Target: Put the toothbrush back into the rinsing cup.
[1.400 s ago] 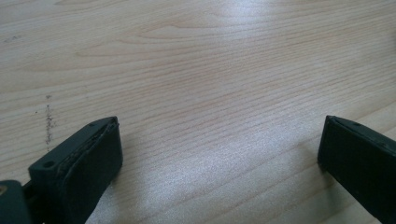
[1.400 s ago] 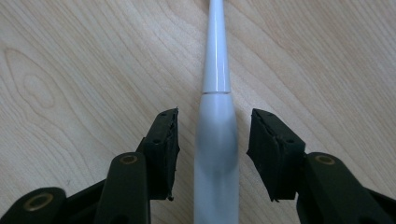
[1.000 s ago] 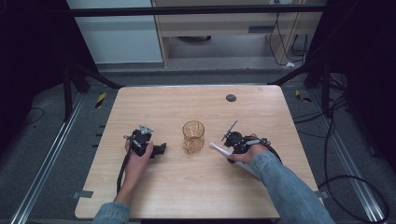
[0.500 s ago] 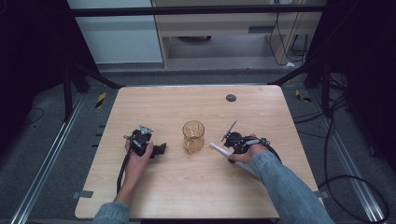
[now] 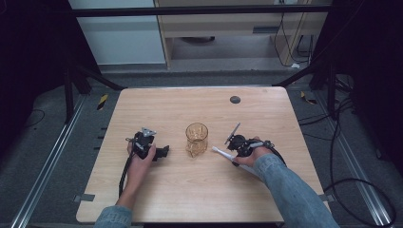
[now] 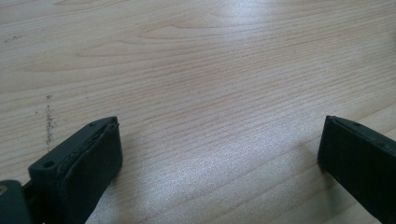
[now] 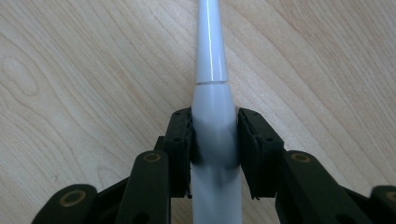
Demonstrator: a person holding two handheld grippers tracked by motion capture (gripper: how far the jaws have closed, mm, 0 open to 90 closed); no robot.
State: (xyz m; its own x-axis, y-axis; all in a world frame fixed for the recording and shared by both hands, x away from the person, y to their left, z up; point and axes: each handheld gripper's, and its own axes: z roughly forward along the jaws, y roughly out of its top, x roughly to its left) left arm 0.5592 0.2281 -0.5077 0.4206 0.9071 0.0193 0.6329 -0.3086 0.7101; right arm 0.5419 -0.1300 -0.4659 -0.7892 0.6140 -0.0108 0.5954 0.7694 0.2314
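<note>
From above, my desk (image 5: pixel 199 199) is evenly lit and bright, while the floor and frame around it fall into deep dark, especially at the left and right edges. The high view is soft and a little grainy, so small details smear. Shadows under my hands are faint and short, so the light probably comes from overhead. In my left gripper view, a broad pale sheen lies across the wood grain, and the near jaws are blurred and nearly featureless black. In my right gripper view, a thin streak of glare runs down the white handle (image 7: pixel 212 116); the wood grain stays sharp.
</note>
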